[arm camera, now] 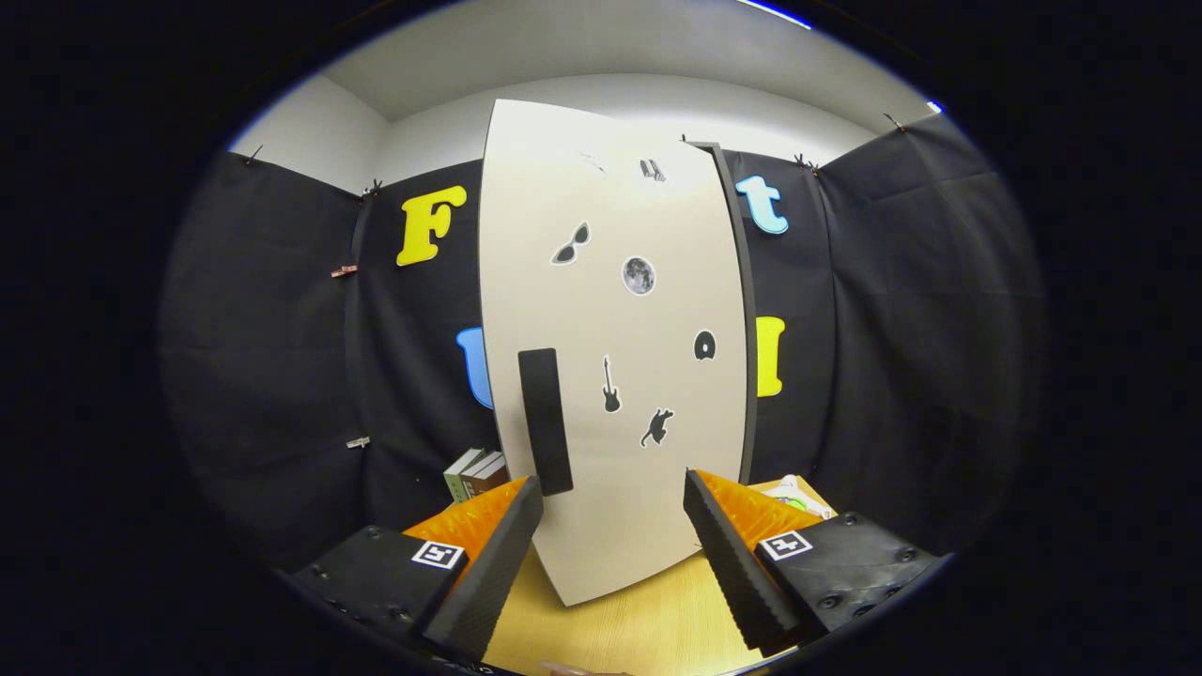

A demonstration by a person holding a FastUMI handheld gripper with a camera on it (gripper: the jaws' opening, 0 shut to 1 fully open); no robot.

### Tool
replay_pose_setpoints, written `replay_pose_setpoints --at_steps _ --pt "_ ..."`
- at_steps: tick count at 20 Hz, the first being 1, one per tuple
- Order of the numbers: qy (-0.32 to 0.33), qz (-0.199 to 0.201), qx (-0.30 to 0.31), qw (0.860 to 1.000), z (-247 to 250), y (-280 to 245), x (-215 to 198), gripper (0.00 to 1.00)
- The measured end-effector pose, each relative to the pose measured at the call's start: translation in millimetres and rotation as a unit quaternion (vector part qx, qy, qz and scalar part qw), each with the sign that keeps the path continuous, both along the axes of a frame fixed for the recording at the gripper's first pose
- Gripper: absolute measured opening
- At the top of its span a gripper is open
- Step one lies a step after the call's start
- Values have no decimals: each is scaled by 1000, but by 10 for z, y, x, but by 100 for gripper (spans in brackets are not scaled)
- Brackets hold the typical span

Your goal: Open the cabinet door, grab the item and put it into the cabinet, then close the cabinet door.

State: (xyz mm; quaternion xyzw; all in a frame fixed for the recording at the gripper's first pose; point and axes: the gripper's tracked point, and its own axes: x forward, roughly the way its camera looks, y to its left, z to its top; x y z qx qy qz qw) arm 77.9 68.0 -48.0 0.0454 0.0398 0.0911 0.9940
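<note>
Cabinet door (620,376), pale with small stickers, stands upright on the wooden table (648,629), just ahead of the gripper (612,498). Fingers spread wide, holding nothing. Dark vertical handle (546,421) sits just above the left fingertip. Books (477,472) stand behind, left of the door.

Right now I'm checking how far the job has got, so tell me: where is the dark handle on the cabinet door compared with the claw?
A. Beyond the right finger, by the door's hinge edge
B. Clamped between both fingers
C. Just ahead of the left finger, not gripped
C: the handle hangs just above the left fingertip of the open claw, on the closed cabinet door, untouched.
</note>
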Motion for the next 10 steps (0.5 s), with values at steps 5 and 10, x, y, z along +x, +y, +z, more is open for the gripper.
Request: replay_pose_setpoints --at_steps 5,10 --pt "0 -1 -8 1000 -1 -6 8 98" --pt "-2 -7 -18 1000 14 -21 17 98"
